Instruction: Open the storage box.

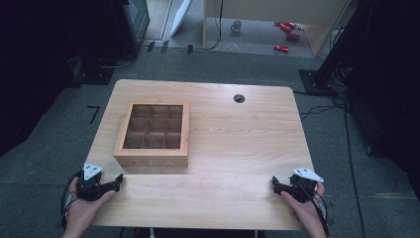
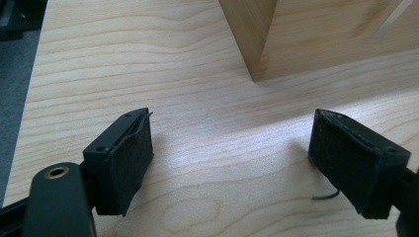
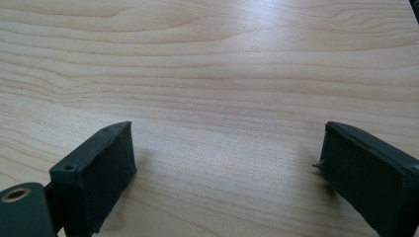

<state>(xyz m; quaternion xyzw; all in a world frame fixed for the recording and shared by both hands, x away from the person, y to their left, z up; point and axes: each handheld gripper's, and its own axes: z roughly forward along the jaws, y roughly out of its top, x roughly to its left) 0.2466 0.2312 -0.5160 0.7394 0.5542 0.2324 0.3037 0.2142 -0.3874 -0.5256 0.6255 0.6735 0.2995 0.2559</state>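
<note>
- Light wooden table (image 1: 228,148) seen from above, dark carpet around it.
- Wooden tea box (image 1: 153,134) on the left half of the table, upright, lid-less top showing a three-by-three grid of compartments; contents too dark to tell. "TEA" lettered on the near face.
- Left gripper (image 1: 118,182) at the near-left table edge, held in the left hand (image 1: 84,206), grey three-cornered plate on top. Tips just short of the tea box's near-left corner, not touching.
- Left gripper view: both black jaws spread wide, nothing between them but bare tabletop (image 2: 212,148). Corner of tea box (image 2: 257,54) ahead and slightly right of centre, apart from the pads.
- Right gripper (image 1: 275,184) at the near-right table edge, held in the right hand (image 1: 307,208), pointing left across the table. Well apart from the tea box.
- Right gripper view: jaws spread wide, holding nothing, plain wood grain (image 3: 212,98) between and beyond them.
- Small round cable hole (image 1: 239,98) near the far edge of the table, right of the tea box.
- Floor beyond the table: a mug (image 1: 236,26) and several red cans (image 1: 286,30), well apart from the work area.
</note>
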